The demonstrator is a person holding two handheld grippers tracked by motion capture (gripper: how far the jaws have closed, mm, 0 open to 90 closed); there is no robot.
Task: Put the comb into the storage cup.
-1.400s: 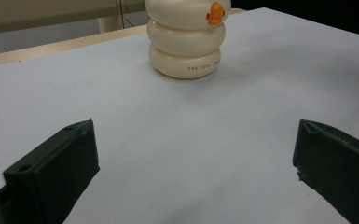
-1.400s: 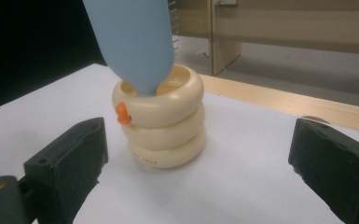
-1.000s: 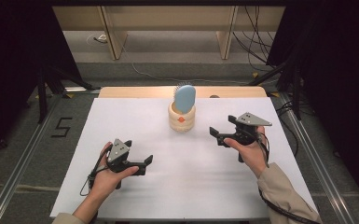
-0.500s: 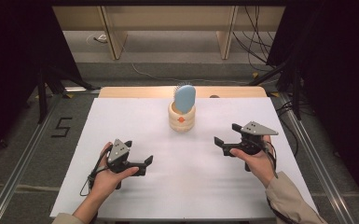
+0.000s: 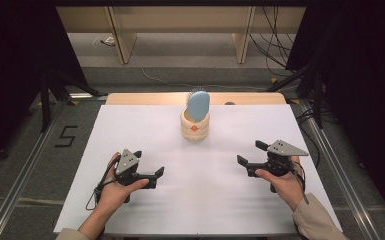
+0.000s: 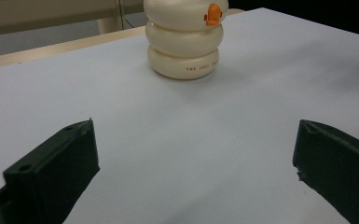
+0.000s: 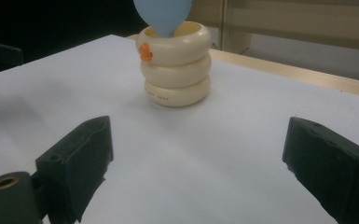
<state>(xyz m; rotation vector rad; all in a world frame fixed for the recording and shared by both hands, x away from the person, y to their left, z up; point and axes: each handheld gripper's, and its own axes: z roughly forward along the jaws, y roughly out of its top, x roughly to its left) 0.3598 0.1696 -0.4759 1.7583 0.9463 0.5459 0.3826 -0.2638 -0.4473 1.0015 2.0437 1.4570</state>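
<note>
A cream holder (image 5: 195, 126) with a blue brush (image 5: 198, 104) standing in it sits near the table's far edge, midway. The left gripper (image 5: 149, 173) and right gripper (image 5: 250, 156) sit near the front corners, both with jaws wide apart and empty

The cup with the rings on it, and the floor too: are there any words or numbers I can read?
"5": a dark number on the grey floor, left of the white table.
"THE" and then more small brown letters, too blurry to read: on the bottom ring of the cream cup.
</note>
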